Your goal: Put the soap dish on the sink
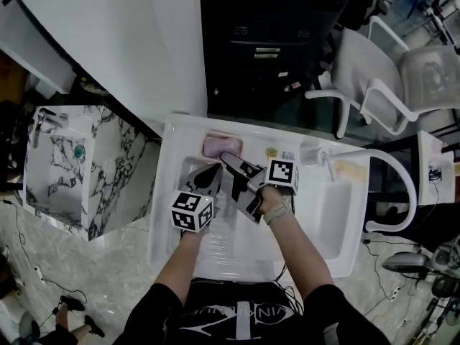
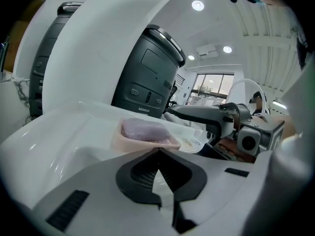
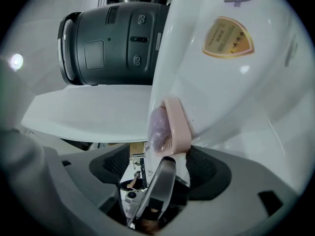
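Leave soap dish (image 1: pixel 221 146) flat on sink's (image 1: pixel 167 192) back edge, near left corner. Right gripper (image 1: pixel 231 169) jaws spread either side, no pinch. Pull straight back, clear of rim — left gripper (image 1: pixel 213 172) jaws pressed together, empty.

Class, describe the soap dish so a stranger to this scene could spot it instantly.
Start at the white sink and look along its back ledge, toward the left end. The soap dish is a shallow pink tray there holding a mauve soap bar. It is the only pink thing among white surfaces.
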{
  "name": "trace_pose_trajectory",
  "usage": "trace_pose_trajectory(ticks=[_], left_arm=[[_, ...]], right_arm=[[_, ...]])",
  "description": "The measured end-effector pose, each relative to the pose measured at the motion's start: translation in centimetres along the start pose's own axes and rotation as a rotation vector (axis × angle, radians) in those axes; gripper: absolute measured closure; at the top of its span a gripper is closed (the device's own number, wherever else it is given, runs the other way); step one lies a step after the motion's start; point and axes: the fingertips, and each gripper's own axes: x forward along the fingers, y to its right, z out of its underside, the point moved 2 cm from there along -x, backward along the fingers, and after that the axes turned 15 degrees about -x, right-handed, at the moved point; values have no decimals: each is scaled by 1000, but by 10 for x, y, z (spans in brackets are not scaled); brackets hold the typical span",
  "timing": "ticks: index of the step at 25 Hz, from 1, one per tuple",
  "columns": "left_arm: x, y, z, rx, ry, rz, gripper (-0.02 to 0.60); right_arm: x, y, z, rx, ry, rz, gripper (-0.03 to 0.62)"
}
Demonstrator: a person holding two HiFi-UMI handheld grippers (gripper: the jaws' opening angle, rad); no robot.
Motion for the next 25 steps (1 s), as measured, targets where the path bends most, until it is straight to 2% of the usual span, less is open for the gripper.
trace_pose_trajectory(ticks=[11,16,17,19,20,25], left_arm=[[2,1,0,-24,5,19,566],[0,-1,-2,-32,3,17,566],[-1,-1,-2,-34,3,15,566],[-3,-2,-4,-39,4,13,566],[-4,-2,-5,-40,5,12,566],[-14,-1,-14,-23,28,9,566]], right_arm=[[-10,0,10,39,17,-34,266],[-15,-4,17,-52,-22,-56,272],[-18,-3,17,-84,-32,-35,295],[-22,-1,18,-151,-46,14,465],[-24,-1,18,-187,-47,28,507],[-30,-11,9,-361,33,26,548]])
